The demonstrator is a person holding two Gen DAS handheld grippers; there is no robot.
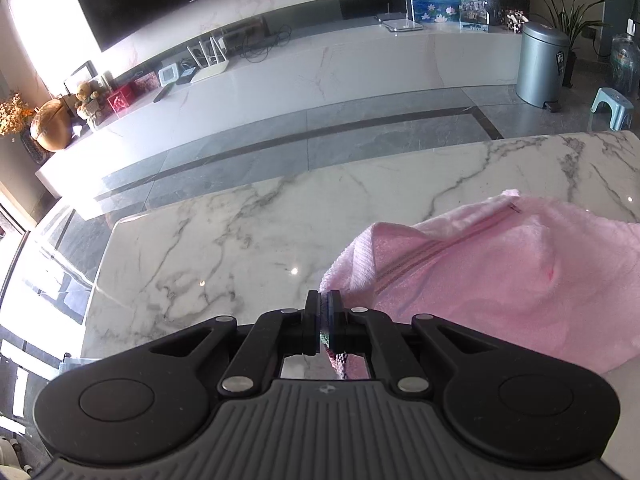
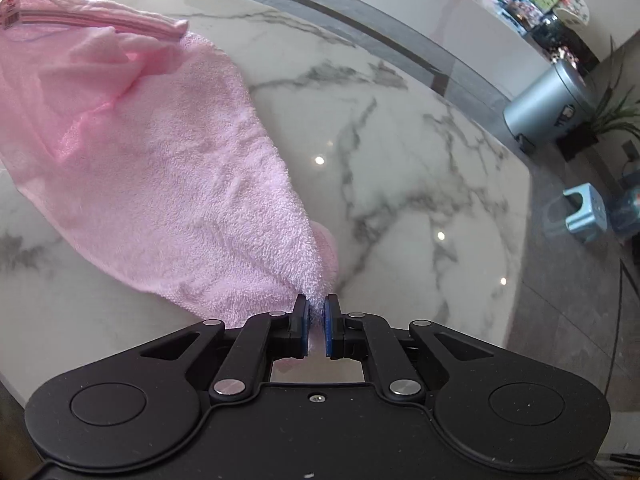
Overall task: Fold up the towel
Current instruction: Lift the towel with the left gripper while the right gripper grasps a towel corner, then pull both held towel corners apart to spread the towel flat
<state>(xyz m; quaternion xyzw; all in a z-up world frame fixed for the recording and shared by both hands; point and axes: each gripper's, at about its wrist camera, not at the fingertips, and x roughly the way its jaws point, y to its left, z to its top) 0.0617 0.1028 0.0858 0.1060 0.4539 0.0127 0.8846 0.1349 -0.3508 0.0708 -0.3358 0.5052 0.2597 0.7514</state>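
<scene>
A pink towel (image 1: 500, 276) with a striped band lies rumpled on the white marble table (image 1: 224, 240). In the left wrist view it spreads to the right of my left gripper (image 1: 324, 300), whose jaws are shut on the towel's near left corner. In the right wrist view the towel (image 2: 168, 168) stretches from the upper left down to my right gripper (image 2: 317, 306), whose jaws are shut on a bunched corner of it. The far end with the striped band (image 2: 120, 24) is folded over and creased.
The table's far edge (image 1: 280, 184) drops to a grey tiled floor. Beyond stand a long white TV bench (image 1: 320, 68), a grey bin (image 1: 542, 64) and a small blue stool (image 2: 580, 216). The table's right edge (image 2: 520, 216) curves away near the right gripper.
</scene>
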